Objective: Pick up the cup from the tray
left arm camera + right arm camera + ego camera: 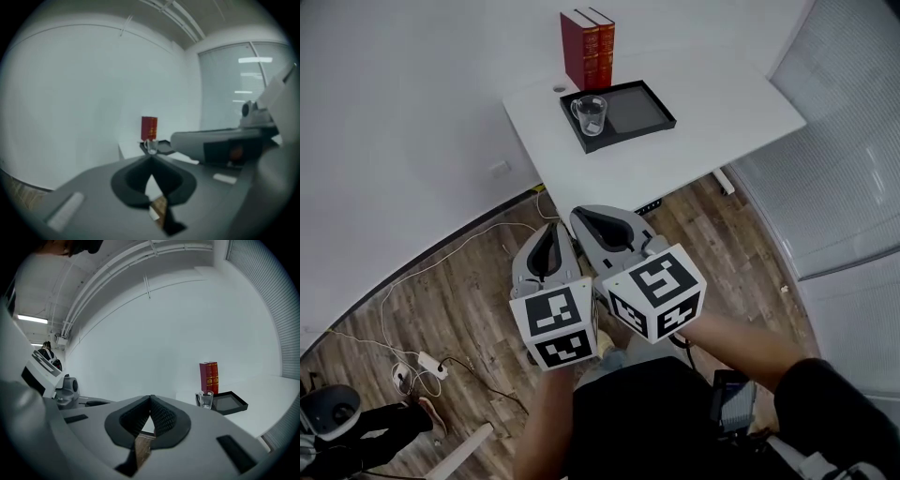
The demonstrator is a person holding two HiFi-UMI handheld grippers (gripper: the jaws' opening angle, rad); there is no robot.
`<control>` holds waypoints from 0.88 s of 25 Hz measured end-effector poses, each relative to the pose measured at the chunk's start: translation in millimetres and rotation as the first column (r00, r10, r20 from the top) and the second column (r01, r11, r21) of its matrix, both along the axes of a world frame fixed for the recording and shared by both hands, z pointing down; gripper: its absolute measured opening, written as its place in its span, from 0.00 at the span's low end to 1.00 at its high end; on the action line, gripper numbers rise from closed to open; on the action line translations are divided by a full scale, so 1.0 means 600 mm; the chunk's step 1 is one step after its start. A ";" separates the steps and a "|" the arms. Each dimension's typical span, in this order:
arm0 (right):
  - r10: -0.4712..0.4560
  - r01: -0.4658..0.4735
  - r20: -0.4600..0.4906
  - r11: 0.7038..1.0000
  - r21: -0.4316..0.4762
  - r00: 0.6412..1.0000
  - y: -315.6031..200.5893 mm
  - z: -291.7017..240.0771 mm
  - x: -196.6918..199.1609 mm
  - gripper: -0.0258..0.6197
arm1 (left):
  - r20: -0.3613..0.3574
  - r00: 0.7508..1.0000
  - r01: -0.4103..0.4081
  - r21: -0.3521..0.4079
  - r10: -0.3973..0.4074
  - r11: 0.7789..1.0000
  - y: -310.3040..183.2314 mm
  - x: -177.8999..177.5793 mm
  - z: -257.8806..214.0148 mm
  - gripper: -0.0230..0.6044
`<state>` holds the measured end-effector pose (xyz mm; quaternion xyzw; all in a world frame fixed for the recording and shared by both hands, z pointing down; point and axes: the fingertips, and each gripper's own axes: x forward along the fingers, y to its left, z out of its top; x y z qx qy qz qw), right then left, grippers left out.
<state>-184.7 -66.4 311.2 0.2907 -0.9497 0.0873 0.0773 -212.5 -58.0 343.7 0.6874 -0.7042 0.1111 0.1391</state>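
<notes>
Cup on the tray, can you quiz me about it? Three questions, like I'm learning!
1. True or false: the cup lies on its side.
2. What stands right behind the tray? A: red books. B: a lamp. C: a plant.
3. Fill in: the left gripper and right gripper, not yet at the table, are both ___.
Key: 1 false, it stands upright. 2 A. 3 shut.

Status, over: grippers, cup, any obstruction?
Left gripper shut, empty. Right gripper shut, empty. Cup upright in tray on table, untouched. Books behind tray, nothing in the way.
</notes>
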 end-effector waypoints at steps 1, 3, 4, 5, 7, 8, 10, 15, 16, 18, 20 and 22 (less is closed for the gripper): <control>0.002 -0.002 -0.004 1.000 0.001 1.000 -0.001 0.001 0.001 0.06 | -0.004 1.000 -0.006 -0.002 0.006 1.000 -0.001 0.002 0.002 0.04; 0.007 -0.007 -0.010 1.000 0.004 1.000 -0.001 0.000 0.001 0.06 | -0.010 1.000 -0.016 -0.002 0.016 1.000 -0.002 0.004 0.002 0.04; 0.010 -0.010 -0.010 1.000 0.007 1.000 -0.002 -0.001 0.002 0.06 | -0.012 1.000 -0.019 0.000 0.019 1.000 -0.003 0.004 0.001 0.04; 0.013 -0.013 -0.010 1.000 0.009 1.000 -0.002 -0.002 0.002 0.06 | -0.012 1.000 -0.022 0.004 0.022 1.000 -0.004 0.005 -0.001 0.04; 0.019 -0.019 -0.009 1.000 0.011 1.000 -0.003 -0.004 0.006 0.06 | -0.013 1.000 -0.027 0.010 0.027 1.000 -0.006 0.008 -0.003 0.04; 0.022 -0.022 -0.010 1.000 0.012 1.000 -0.004 -0.005 0.008 0.06 | -0.015 0.999 -0.031 0.012 0.031 0.999 -0.006 0.010 -0.004 0.04; 0.025 -0.025 -0.016 1.000 0.017 1.000 -0.004 -0.005 0.012 0.06 | -0.022 0.999 -0.039 0.012 0.039 0.999 -0.007 0.015 -0.003 0.04; 0.018 -0.018 -0.020 0.999 0.027 1.000 -0.006 -0.008 0.013 0.06 | -0.018 0.999 -0.044 0.014 0.045 0.999 -0.010 0.019 -0.004 0.04; 0.016 -0.015 -0.018 0.999 0.032 1.000 -0.008 -0.010 0.012 0.06 | -0.016 0.999 -0.043 0.016 0.043 0.999 -0.012 0.018 -0.005 0.04; 0.014 -0.013 -0.016 0.999 0.042 1.000 -0.014 -0.014 0.010 0.06 | -0.014 0.999 -0.040 0.020 0.040 0.999 -0.019 0.015 -0.007 0.04; 0.015 -0.015 -0.013 0.999 0.044 1.000 -0.022 -0.015 0.009 0.06 | -0.011 0.999 -0.039 0.022 0.039 0.999 -0.027 0.013 -0.009 0.04; 0.017 -0.017 -0.006 0.999 0.039 1.000 -0.035 -0.013 0.008 0.06 | -0.008 0.999 -0.038 0.018 0.039 0.999 -0.039 0.012 -0.007 0.04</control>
